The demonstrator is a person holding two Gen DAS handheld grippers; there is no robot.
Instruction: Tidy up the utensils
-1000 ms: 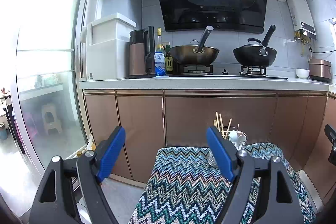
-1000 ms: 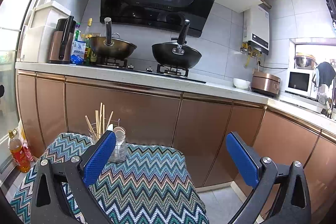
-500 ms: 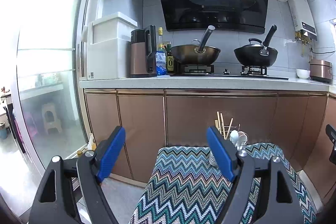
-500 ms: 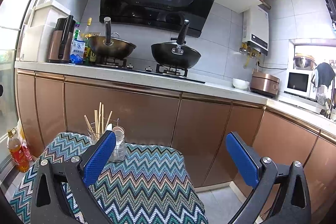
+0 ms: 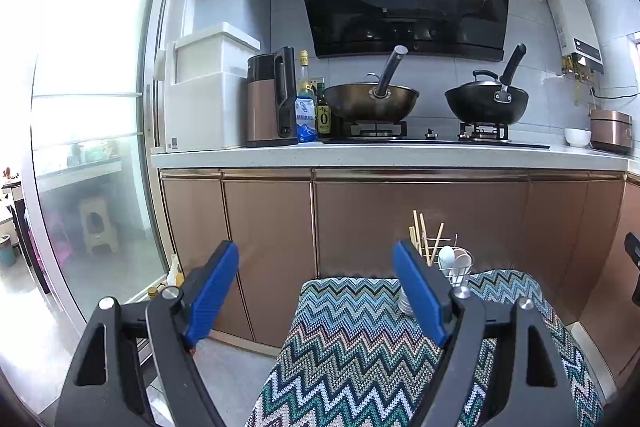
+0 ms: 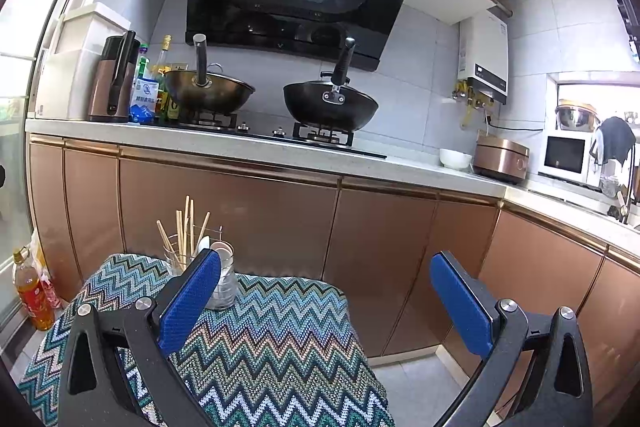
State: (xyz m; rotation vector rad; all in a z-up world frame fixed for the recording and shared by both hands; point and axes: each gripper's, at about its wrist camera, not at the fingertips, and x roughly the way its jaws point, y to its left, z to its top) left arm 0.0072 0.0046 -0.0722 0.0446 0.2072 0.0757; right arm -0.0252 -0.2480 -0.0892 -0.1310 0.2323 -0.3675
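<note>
The chopsticks (image 6: 185, 227) stand upright, fanned a little, in a clear glass (image 6: 176, 259) at the far end of the table (image 6: 280, 339), which is covered by a zigzag-patterned cloth. Just beside that glass on its right stands a second glass holder (image 6: 224, 283), and pale spoon heads show above the rim of it in the left wrist view, where the spoons (image 5: 452, 259) sit inside a wire-topped holder (image 5: 460, 273). Standing them on end, sorted by kind, keeps the handles reachable from above and leaves the cloth near the person bare (no loose utensil shows on the visible part of the cloth). That arrangement would fit utensils already sorted into their holders, and it would fit equally a set waiting to be taken out and laid elsewhere; the views do not settle which.

The left tongs (image 5: 316, 291) are spread wide and hold nothing. They are held level, pointing toward the cabinets, over the near left edge of the table, with the right-hand pad overlapping the holders in the view but not closing on them. The right tongs (image 6: 324, 295) are likewise wide apart and empty, held level over the near right part of the table, their left pad in front of the glasses. Both sit well short of the holders, at a similar height.
</note>
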